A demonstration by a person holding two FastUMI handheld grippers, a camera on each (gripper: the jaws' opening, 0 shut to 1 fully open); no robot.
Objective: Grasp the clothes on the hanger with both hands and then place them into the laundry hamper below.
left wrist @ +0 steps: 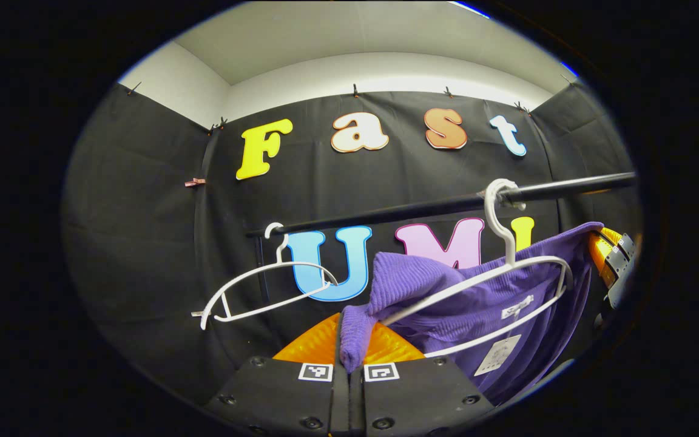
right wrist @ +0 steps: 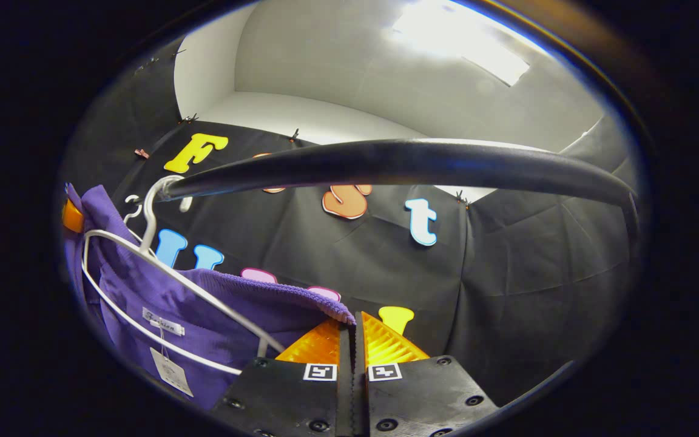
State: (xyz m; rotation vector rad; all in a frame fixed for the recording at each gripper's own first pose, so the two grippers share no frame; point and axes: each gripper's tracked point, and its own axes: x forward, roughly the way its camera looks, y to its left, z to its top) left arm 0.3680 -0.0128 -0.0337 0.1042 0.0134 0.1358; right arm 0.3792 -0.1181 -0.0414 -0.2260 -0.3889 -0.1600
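the purple sweater [left wrist: 483,303] hangs on a white hanger [left wrist: 510,267] under the black rail [left wrist: 446,203]. our left gripper [left wrist: 349,355] pinches one shoulder of it tight. our right gripper [right wrist: 351,325] pinches the other shoulder. an empty white hanger [left wrist: 264,291] hangs beside it.

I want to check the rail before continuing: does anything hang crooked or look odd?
Yes. The purple garment is half off its white hanger, which tilts on the rail. Both grippers pinch the cloth.

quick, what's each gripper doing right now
left gripper: closed on the purple ribbed knit garment
right gripper: closed on the same garment's edge
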